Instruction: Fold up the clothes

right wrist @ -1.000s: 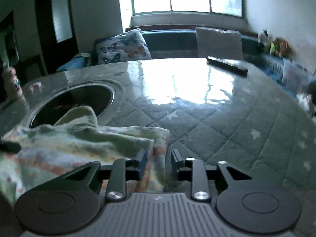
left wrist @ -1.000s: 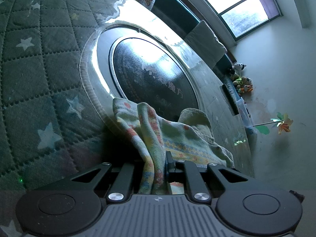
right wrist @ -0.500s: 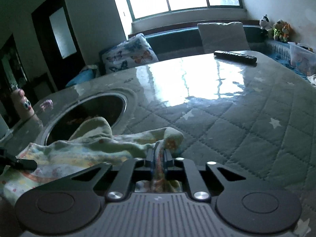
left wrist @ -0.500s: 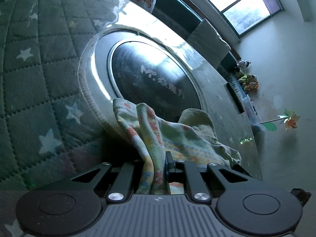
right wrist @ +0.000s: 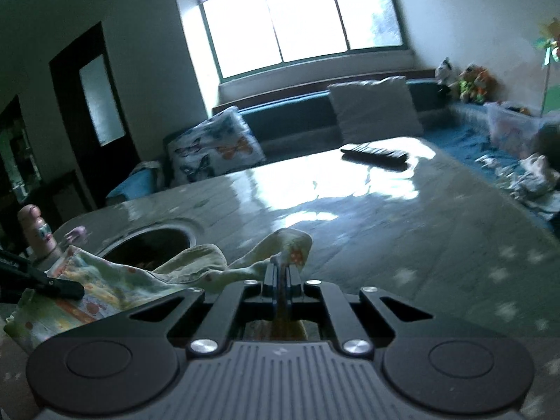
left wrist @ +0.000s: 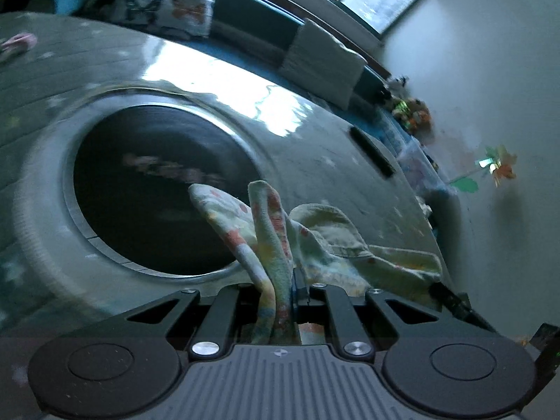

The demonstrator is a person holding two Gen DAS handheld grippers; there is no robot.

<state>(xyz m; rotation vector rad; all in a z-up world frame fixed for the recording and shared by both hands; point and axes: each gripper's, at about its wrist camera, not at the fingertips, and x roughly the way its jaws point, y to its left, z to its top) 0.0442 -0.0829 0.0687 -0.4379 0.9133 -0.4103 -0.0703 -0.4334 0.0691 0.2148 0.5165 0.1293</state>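
Observation:
A small pale garment (left wrist: 276,241) with orange and yellow print hangs between both grippers above a quilted grey table cover (left wrist: 315,154). My left gripper (left wrist: 280,280) is shut on one bunched edge of it, the cloth rising up from between the fingers. In the right wrist view my right gripper (right wrist: 280,273) is shut on the opposite edge of the garment (right wrist: 105,287), which stretches away to the left. The left gripper's finger (right wrist: 52,281) shows there as a dark bar at the far left, on the cloth.
A round dark recess with a metal rim (left wrist: 154,196) is set into the table under the garment. A remote control (right wrist: 374,154) lies at the table's far side. A butterfly cushion (right wrist: 213,150), a white cushion (right wrist: 374,112) and soft toys (right wrist: 469,84) sit on the sofa behind.
The right gripper's jaws have shut on the garment's edge. Both grippers have risen and lifted the cloth off the table; the left has swung sideways across the recess.

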